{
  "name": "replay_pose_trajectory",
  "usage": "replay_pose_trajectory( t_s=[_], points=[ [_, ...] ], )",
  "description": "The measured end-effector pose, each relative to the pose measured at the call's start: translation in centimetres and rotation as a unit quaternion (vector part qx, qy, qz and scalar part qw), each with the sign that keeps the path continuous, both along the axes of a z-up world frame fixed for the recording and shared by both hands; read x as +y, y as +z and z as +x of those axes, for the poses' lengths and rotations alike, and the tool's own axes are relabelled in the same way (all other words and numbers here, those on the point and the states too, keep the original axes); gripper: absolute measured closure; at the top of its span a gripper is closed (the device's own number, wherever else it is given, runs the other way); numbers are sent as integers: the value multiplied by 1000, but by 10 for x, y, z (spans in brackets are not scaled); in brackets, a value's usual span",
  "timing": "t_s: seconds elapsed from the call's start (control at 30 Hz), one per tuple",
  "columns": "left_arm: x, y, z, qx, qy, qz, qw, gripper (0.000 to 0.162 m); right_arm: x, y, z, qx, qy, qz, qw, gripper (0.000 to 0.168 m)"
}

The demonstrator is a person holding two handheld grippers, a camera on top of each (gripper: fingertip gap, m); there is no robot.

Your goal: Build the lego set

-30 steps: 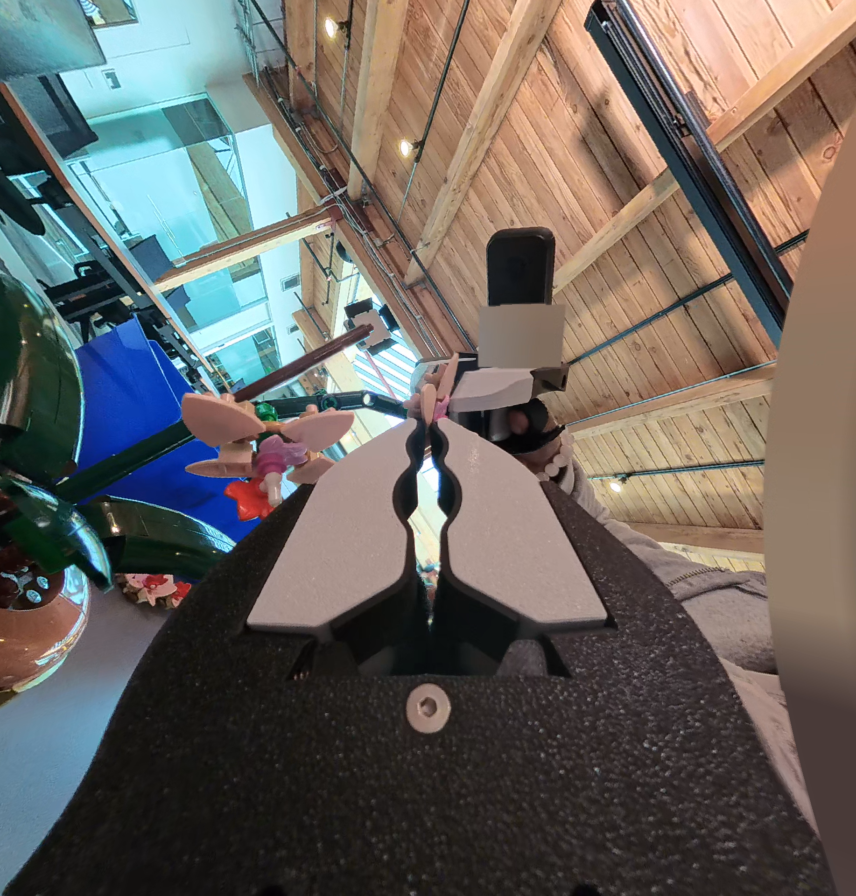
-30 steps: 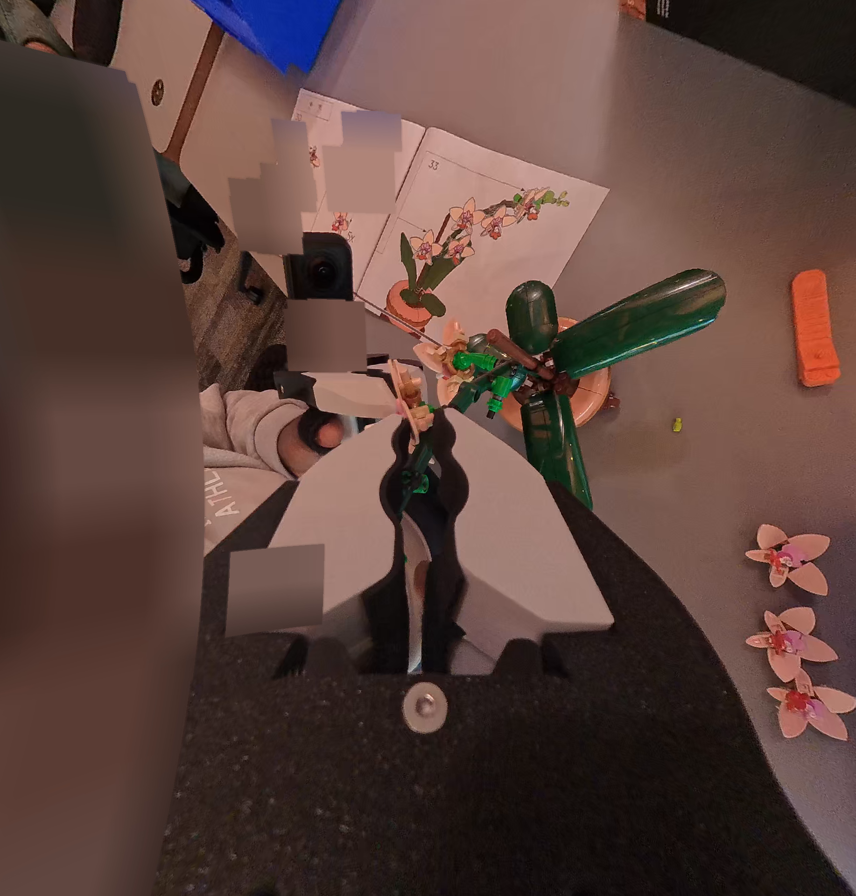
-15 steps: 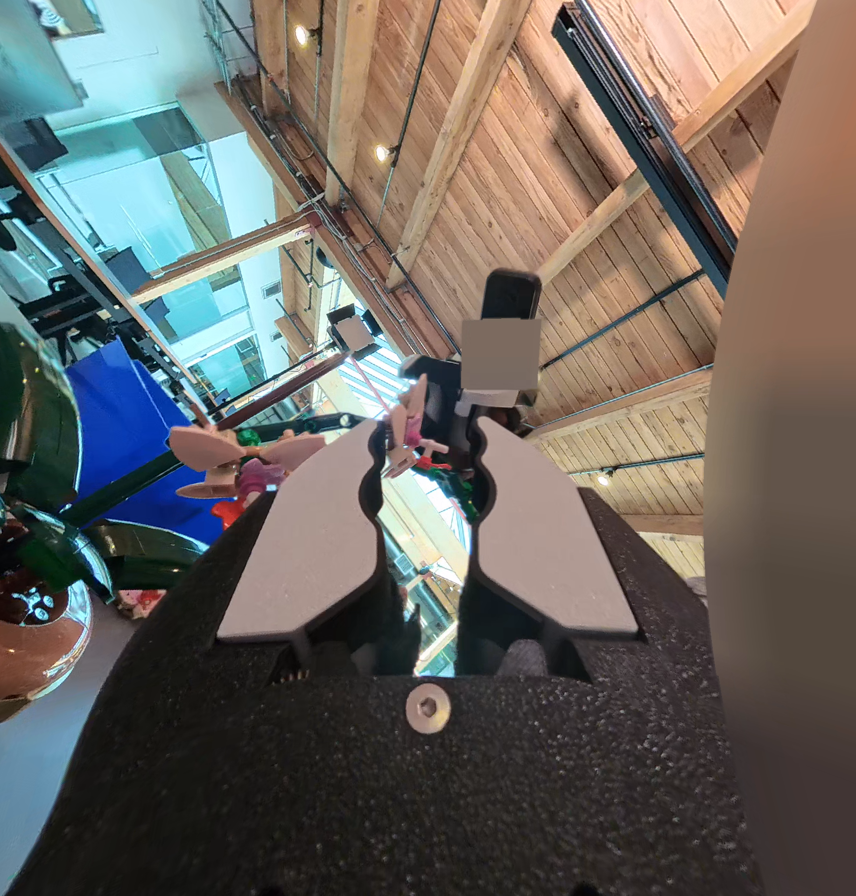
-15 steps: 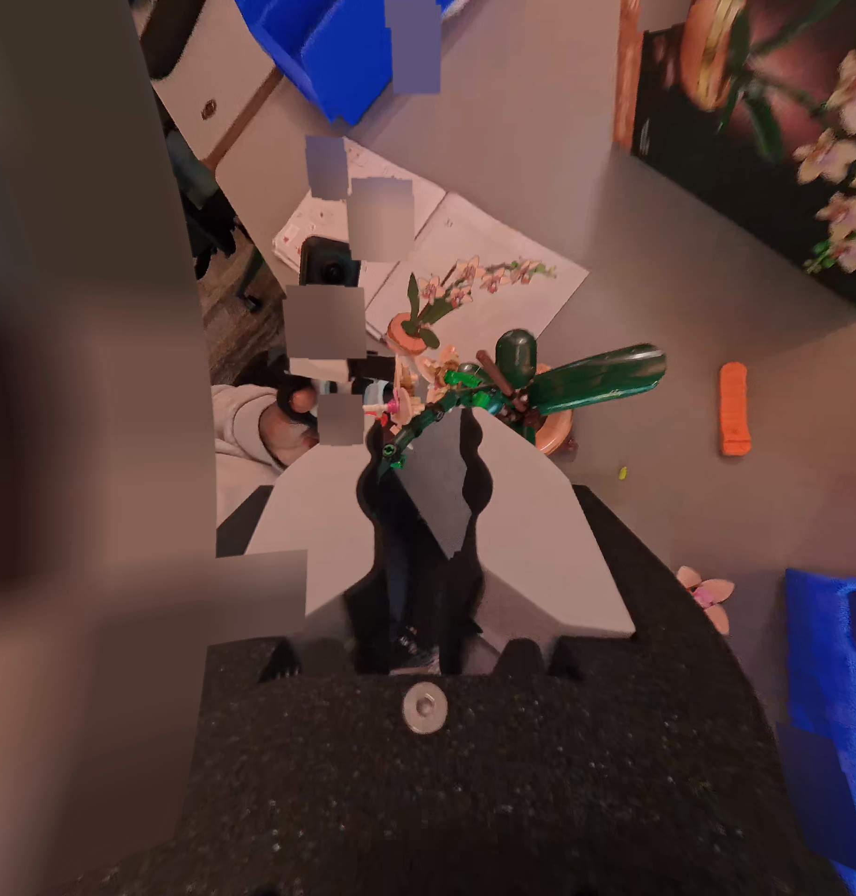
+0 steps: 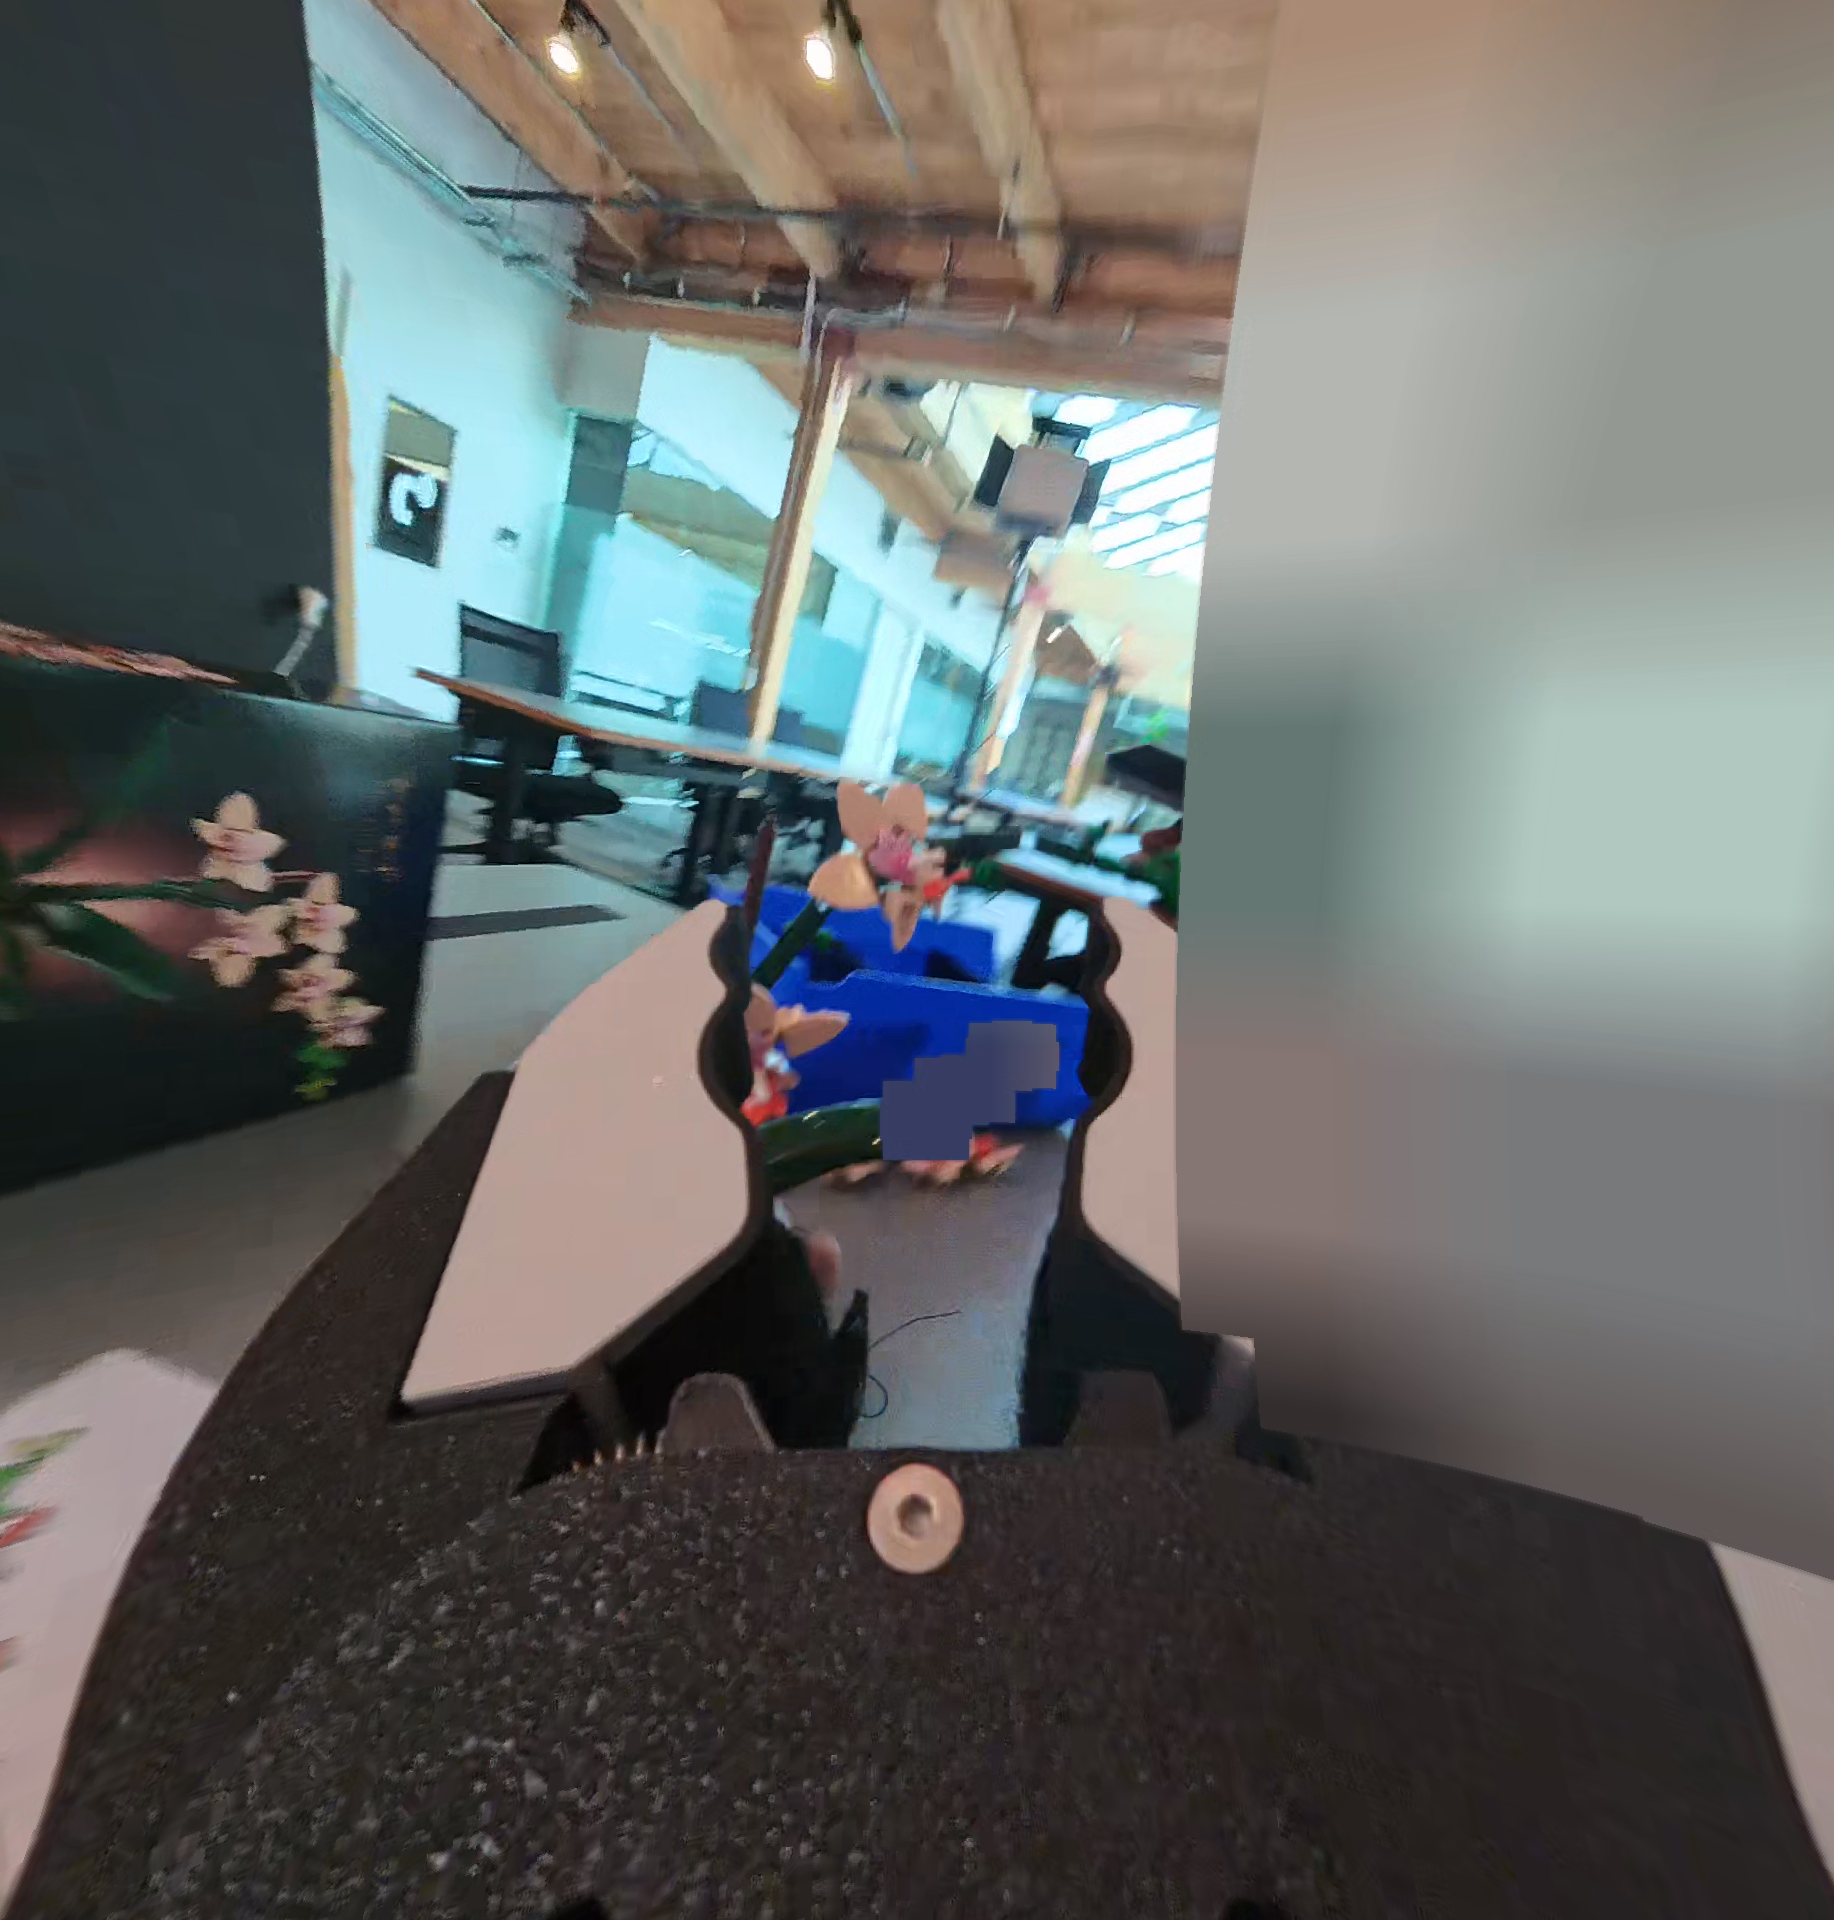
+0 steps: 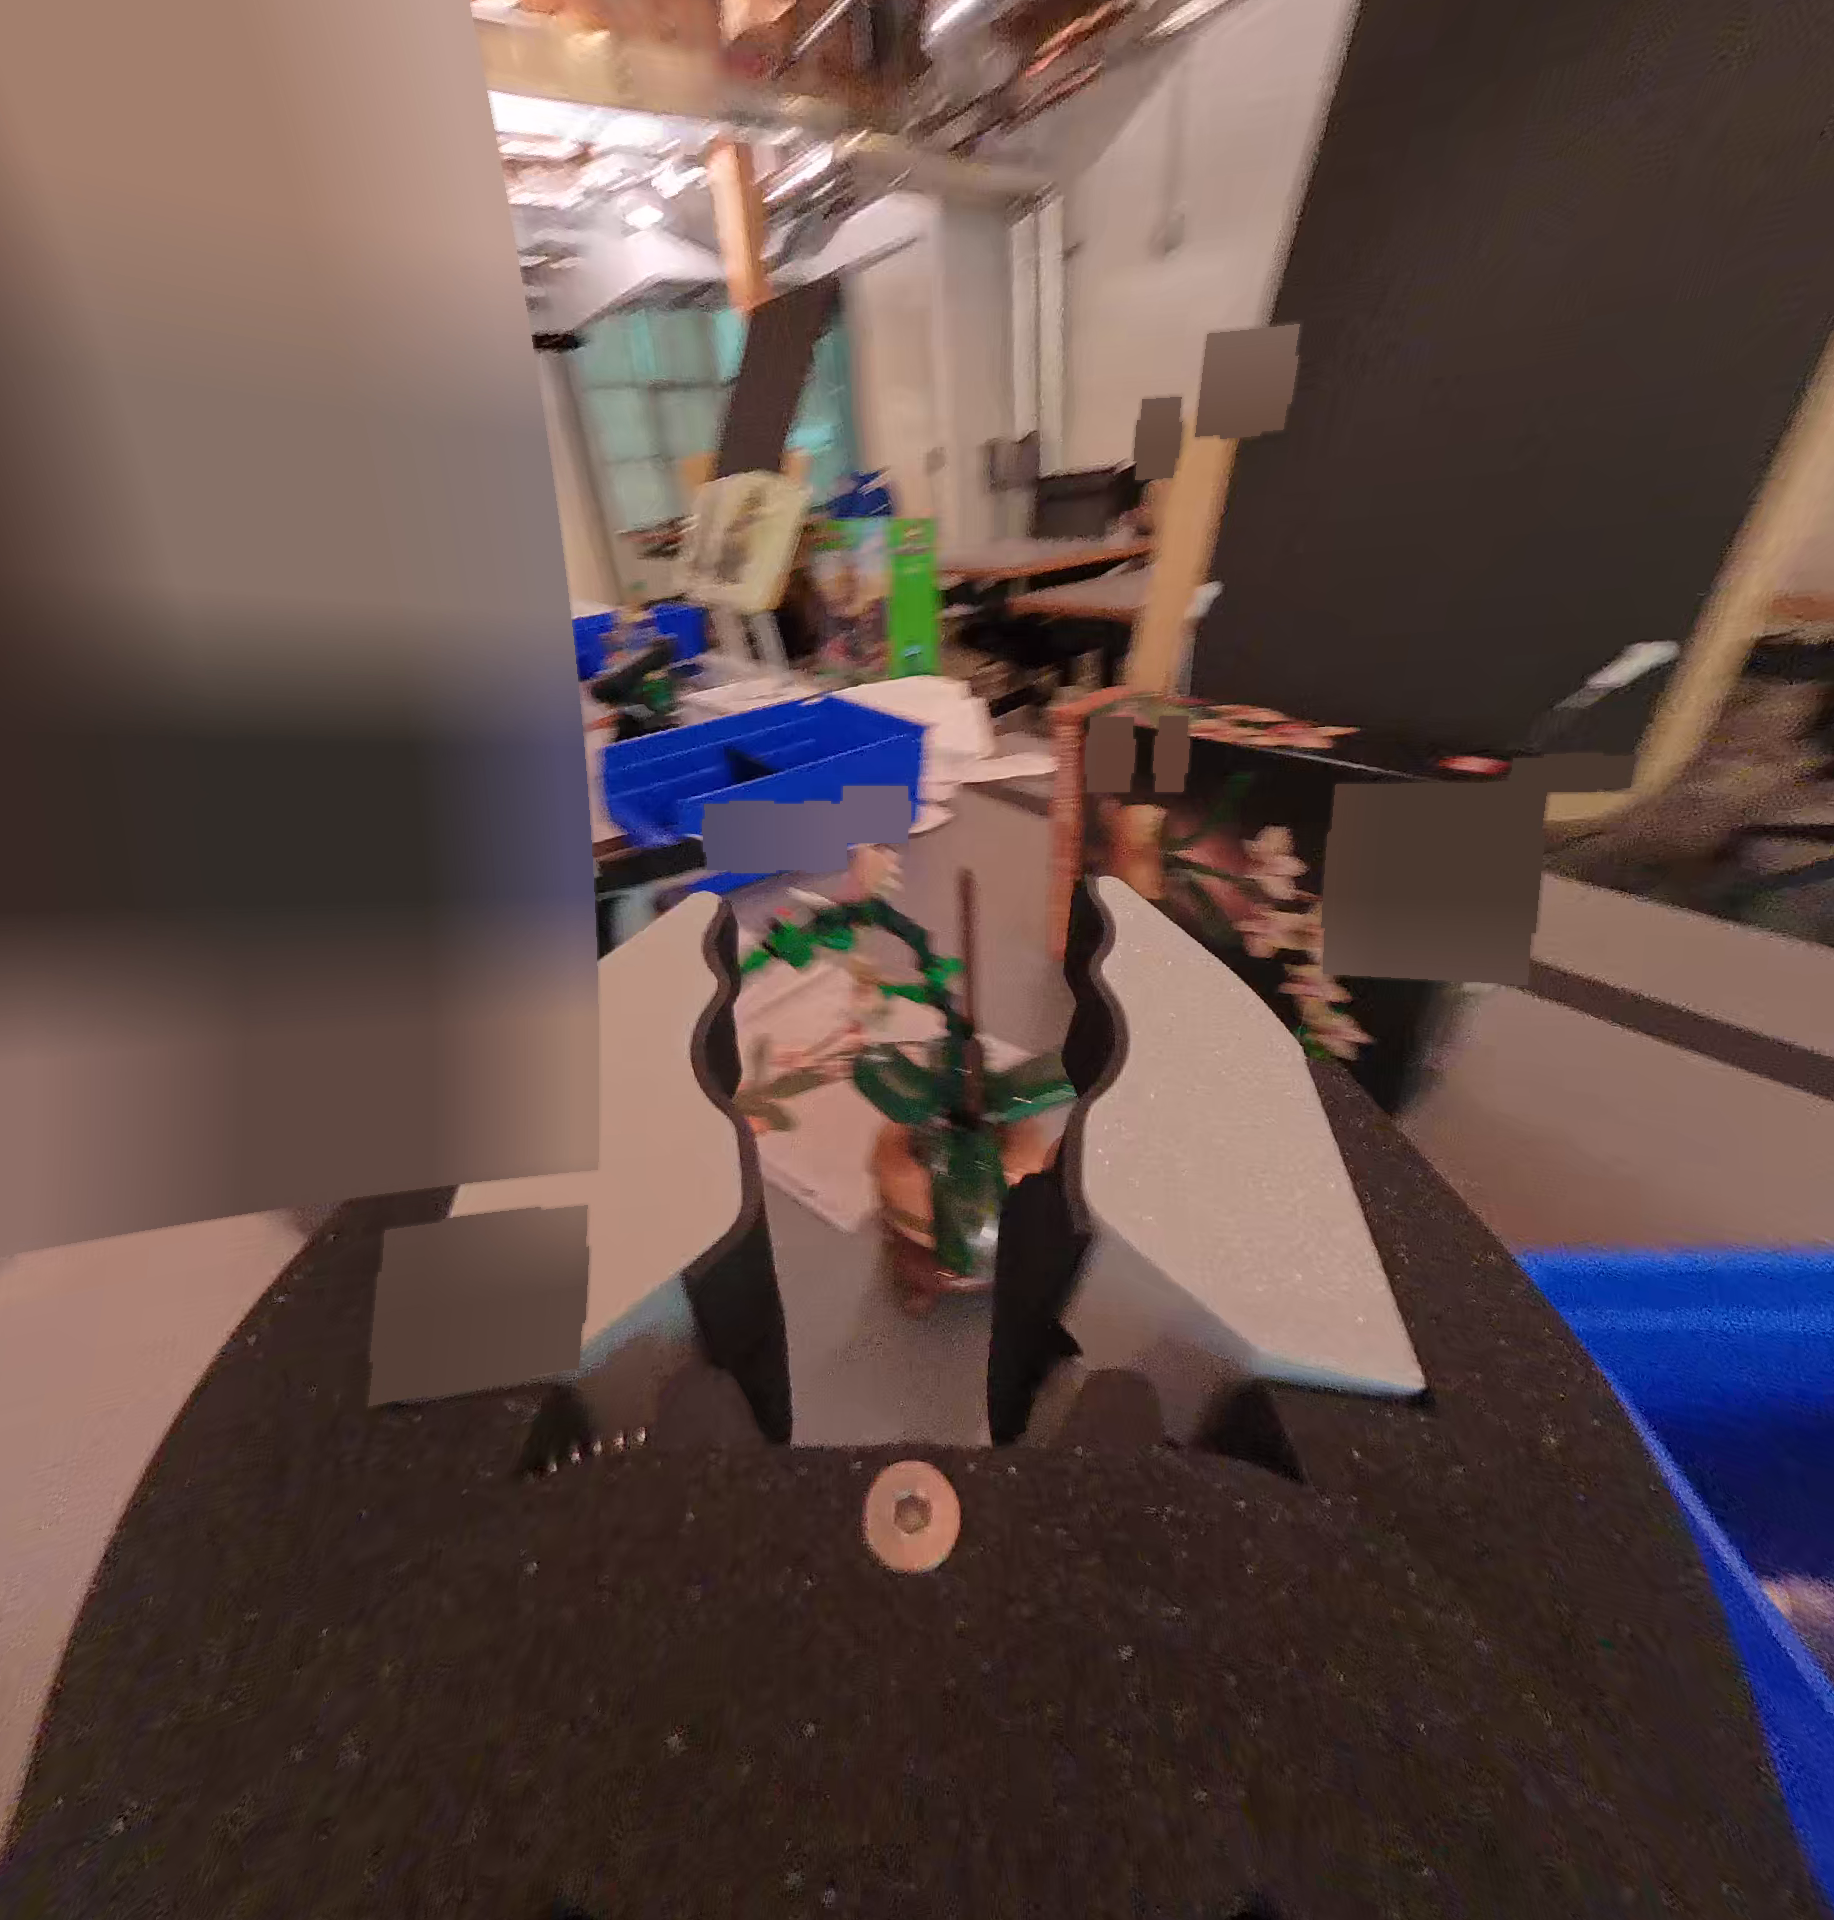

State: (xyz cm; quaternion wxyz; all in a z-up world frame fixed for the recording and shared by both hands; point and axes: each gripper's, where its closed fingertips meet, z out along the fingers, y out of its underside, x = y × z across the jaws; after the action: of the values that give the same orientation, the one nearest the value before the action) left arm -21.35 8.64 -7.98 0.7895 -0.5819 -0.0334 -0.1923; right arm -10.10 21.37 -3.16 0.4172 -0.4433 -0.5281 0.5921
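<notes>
The lego orchid stands on the grey table. In the right wrist view its tan pot (image 6: 928, 1205), dark green leaves, arched green stem (image 6: 892, 935) and brown stick (image 6: 965, 977) show between my fingers, some way ahead. My right gripper (image 6: 905, 896) is open and empty. In the left wrist view a pink flower (image 5: 882, 862) sits on the stem, a second flower (image 5: 788, 1029) below it, and a leaf (image 5: 819, 1132) near the table. My left gripper (image 5: 913, 920) is open and empty, apart from the plant.
The dark set box (image 5: 165, 935) stands on the left of the left view and on the right of the right view (image 6: 1256, 914). Blue bins (image 5: 934, 1023) (image 6: 1723, 1403) stand nearby. Loose flowers (image 5: 923, 1169) lie on the table. The instruction booklet (image 6: 830, 1174) lies behind the pot.
Both grippers have opened and let go of the stem and flower. Both have drawn back from the plant, and their views have swung to level across the table.
</notes>
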Motion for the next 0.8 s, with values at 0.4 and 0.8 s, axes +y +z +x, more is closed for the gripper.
replay_pose_trajectory(
  t_s=[0.4,0.8],
  points=[
    [-13,-85,32,205,17,-153,967,126,115,-212,66,-277,-212,96,932,133],
    [22,-114,104,258,-124,-166,944,131,135,-237,29,-405,-88,160,896,151]
  ],
)
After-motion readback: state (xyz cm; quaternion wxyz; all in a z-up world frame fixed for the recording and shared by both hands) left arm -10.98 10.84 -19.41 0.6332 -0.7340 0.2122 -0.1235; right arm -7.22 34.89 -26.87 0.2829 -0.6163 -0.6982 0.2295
